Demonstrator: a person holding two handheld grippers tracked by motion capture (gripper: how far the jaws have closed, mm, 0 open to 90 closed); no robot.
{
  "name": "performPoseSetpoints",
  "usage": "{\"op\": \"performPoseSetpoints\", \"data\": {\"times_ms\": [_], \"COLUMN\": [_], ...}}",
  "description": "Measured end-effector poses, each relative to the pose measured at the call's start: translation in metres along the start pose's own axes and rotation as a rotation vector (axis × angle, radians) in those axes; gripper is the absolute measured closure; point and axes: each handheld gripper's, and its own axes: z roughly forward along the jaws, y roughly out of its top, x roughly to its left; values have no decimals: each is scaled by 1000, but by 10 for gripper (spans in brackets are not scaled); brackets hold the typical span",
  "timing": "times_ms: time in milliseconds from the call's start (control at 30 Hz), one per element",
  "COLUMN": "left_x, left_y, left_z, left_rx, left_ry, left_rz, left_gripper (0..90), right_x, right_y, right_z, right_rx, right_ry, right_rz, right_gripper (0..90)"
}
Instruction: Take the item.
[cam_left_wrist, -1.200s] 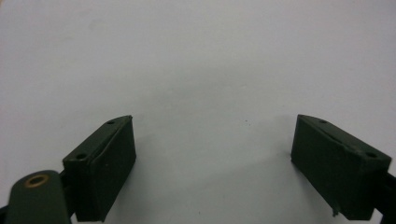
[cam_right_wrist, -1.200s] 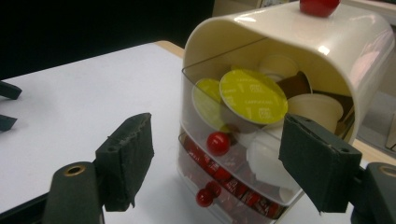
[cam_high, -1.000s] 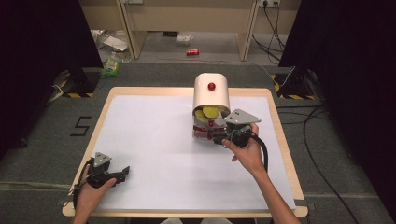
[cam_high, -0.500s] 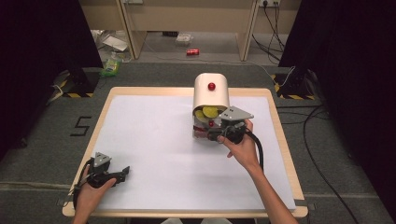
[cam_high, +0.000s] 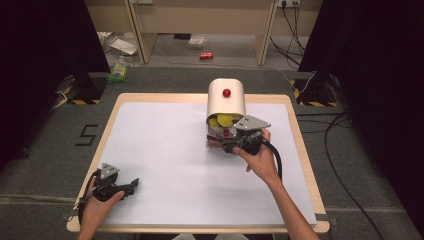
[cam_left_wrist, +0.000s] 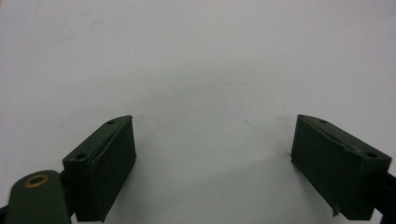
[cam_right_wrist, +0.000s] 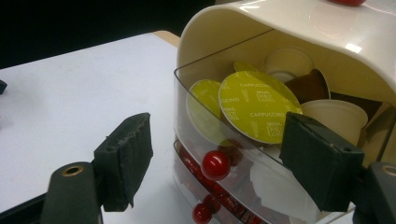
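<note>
Item: my right claw (cam_right_wrist: 217, 168), jaws just widened and released around the red knob (cam_right_wrist: 215, 164) of the capsule drawer (cam_right_wrist: 243, 154) mid-counter (cam_high: 165, 150); left claw (cam_high: 131, 184) released, idle; risk: an off-centre close slips off the knob.

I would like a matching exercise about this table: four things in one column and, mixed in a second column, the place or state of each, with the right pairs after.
Things:
1. cream plastic capsule dispenser
2. yellow-green foil capsule lid
3. left claw
4. round red drawer knob

Places or states:
A. open over bare white table, holding nothing
B. on the front of a clear drawer
C. stands at the table's far side
D. inside the top drawer, printed CAPPUCCINO

Pairs: 1-C, 2-D, 3-A, 4-B
</note>
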Motion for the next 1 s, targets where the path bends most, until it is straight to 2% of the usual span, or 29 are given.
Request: {"op": "performPoseSetpoints", "data": {"times_ms": [167, 433, 1000], "left_x": [0, 0, 0], "left_y": [0, 0, 0], "left_z": [0, 0, 0], "left_rx": [0, 0, 0], "left_ry": [0, 0, 0], "left_rz": [0, 0, 0], "left_gripper": [132, 132, 132], "right_x": [2, 12, 27], "right_y": [-2, -7, -18], "right_z": [-1, -13, -29], "right_rx": [-5, 7, 17], "right_ry": [-7, 24, 47], "right_rz": [-11, -32, -64], "right_gripper": [258, 258, 258]}}
